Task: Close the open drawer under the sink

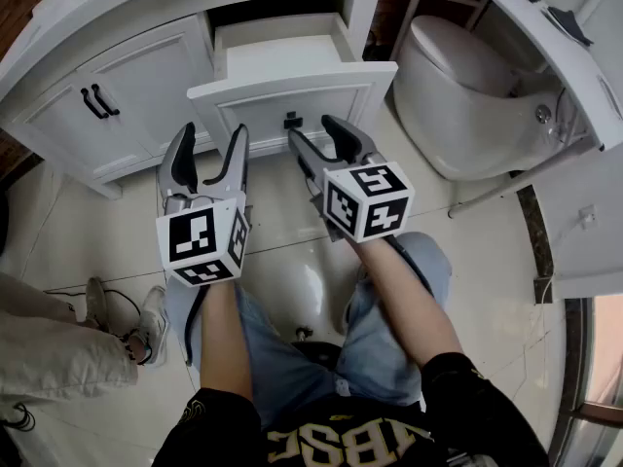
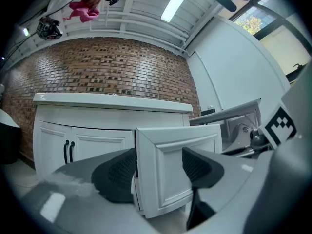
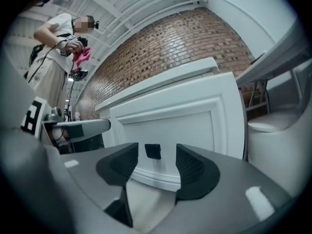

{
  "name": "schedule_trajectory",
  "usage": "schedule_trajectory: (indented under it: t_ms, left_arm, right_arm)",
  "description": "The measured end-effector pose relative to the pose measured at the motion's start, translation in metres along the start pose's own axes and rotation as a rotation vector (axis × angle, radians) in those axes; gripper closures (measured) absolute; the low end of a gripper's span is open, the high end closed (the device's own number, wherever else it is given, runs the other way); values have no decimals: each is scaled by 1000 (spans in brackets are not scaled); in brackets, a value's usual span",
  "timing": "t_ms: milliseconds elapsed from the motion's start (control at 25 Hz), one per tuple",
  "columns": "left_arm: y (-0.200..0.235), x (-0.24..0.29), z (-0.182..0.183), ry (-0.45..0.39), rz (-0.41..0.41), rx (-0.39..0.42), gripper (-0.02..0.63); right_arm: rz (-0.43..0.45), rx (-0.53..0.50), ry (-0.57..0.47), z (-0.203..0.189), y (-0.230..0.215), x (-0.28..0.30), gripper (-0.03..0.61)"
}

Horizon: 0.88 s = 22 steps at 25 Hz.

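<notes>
Just ahead of right tool [image 3: 156, 152], drawer handle [image 3: 152, 151]

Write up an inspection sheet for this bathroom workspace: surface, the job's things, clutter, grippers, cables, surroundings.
Surface: glossy tiled floor.
Job's things: the drawer under the sink stands pulled out; its black knob faces the person.
Clutter: nothing seen.
Grippers: left gripper open and empty, aimed at the drawer's left edge, apart from it. Right gripper open and empty, fingers lined up on the knob but not touching it.
Cables: what looks like a thin dark cord on the floor beside a bystander's shoes.
Surroundings: shut cabinet doors left of the drawer; toilet to its right.
</notes>
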<state>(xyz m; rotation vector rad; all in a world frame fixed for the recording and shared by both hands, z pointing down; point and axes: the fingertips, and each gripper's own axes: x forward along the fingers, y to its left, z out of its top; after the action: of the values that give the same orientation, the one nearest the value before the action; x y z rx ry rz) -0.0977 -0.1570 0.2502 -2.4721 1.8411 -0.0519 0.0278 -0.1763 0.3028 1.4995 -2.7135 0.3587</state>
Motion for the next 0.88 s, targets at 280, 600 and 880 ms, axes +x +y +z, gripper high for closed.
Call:
schedule_trajectory:
  t_ms: [280,600,880]
  left_arm:
    - [1,9,-11,20,-28,-10,313]
    - [2,23,-19,43,-54,-15,313]
    - [10,45,-25,53,-61,-47,313]
  right_arm:
    - [101,283,11,-10,-7,25,396]
    - [204,619,-72,-4,-17,51,414]
    - [167,528,-157,8,-30,87,446]
